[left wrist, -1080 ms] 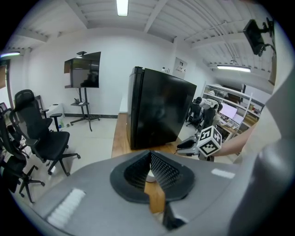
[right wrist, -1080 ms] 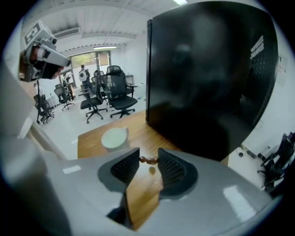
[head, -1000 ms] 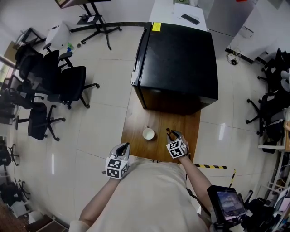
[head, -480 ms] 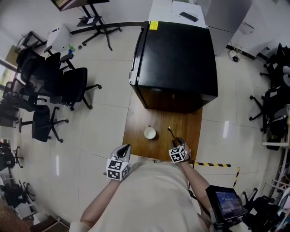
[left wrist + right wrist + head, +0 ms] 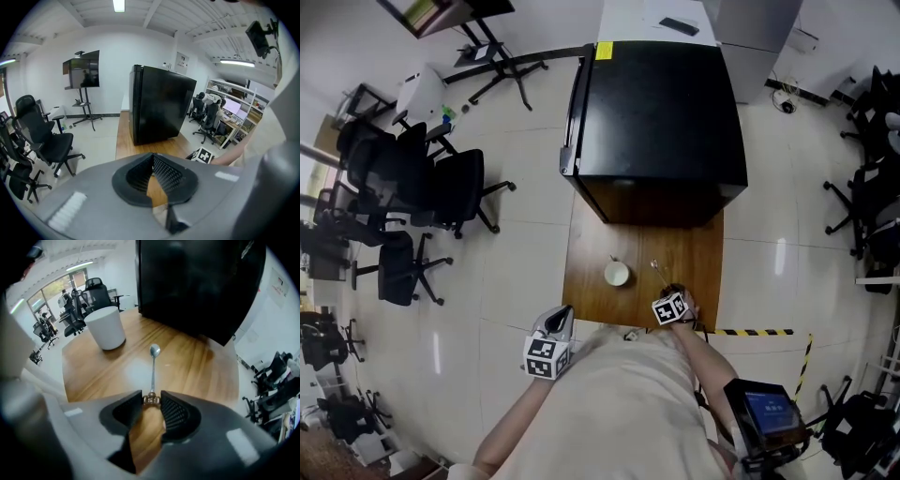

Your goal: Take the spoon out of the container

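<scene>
Spoon [image 5: 153, 366] gripped, right tool [image 5: 151, 400] angled steeply down

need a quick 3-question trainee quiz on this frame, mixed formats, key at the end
1. True or false: the spoon is out of the white cup.
2. The right tool grips: A) the spoon's bowl; B) the spoon's handle end; C) nothing.
3. In the head view, on which side of the spoon does the white cup stand?
Key: 1 true; 2 B; 3 left.
</scene>
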`<action>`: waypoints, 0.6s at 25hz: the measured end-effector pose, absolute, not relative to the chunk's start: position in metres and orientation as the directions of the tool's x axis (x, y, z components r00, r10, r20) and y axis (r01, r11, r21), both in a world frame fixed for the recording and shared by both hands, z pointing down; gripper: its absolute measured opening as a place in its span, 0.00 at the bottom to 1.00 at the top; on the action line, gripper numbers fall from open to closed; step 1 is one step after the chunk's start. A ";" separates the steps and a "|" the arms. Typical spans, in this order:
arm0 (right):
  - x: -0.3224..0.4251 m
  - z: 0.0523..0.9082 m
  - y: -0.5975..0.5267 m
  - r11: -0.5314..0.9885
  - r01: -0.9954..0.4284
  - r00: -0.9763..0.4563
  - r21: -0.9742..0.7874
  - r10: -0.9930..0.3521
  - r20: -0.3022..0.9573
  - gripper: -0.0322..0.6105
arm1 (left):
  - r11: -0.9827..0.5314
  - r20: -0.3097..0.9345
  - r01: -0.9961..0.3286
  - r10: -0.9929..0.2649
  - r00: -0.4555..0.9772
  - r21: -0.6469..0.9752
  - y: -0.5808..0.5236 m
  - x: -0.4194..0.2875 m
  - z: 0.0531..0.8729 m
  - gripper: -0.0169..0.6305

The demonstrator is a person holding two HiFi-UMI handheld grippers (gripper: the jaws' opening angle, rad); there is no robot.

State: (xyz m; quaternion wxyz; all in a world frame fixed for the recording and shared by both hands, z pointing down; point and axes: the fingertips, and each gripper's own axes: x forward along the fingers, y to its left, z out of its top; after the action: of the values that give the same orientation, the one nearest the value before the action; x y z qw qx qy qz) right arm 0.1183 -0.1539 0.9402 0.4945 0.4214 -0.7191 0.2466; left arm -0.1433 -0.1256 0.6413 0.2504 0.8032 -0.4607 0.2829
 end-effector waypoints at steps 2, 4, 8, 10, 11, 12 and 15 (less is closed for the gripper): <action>0.119 0.941 -0.154 0.517 -0.853 -0.152 0.066 -0.368 0.917 0.25 | -0.454 0.685 -0.879 -0.595 0.419 0.144 -0.124 -0.145 0.642 0.03; 0.119 0.938 -0.155 0.505 -0.861 -0.159 0.060 -0.379 0.911 0.28 | -0.459 0.686 -0.876 -0.591 0.425 0.148 -0.124 -0.147 0.643 0.03; 0.126 0.914 -0.161 0.448 -0.893 -0.170 0.051 -0.439 0.882 0.34 | -0.478 0.672 -0.863 -0.588 0.450 0.160 -0.126 -0.145 0.644 0.03; 0.131 0.896 -0.162 0.405 -0.913 -0.168 0.048 -0.480 0.861 0.34 | -0.485 0.662 -0.858 -0.590 0.462 0.168 -0.128 -0.146 0.643 0.03; 0.132 0.885 -0.164 0.384 -0.923 -0.171 0.041 -0.503 0.847 0.34 | -0.486 0.656 -0.857 -0.592 0.468 0.173 -0.130 -0.147 0.643 0.03; 0.132 0.872 -0.166 0.364 -0.931 -0.178 0.033 -0.529 0.830 0.34 | -0.487 0.649 -0.855 -0.594 0.474 0.178 -0.132 -0.149 0.643 0.03; 0.130 0.830 -0.171 0.311 -0.950 -0.202 -0.004 -0.607 0.769 0.34 | -0.490 0.629 -0.849 -0.600 0.494 0.199 -0.137 -0.155 0.641 0.03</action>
State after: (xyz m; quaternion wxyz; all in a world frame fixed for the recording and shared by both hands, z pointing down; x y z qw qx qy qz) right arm 0.1302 -0.1710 0.8302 0.3427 0.5306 -0.7337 0.2505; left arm -0.1546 -0.1366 0.6409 0.2515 0.8269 -0.4381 0.2471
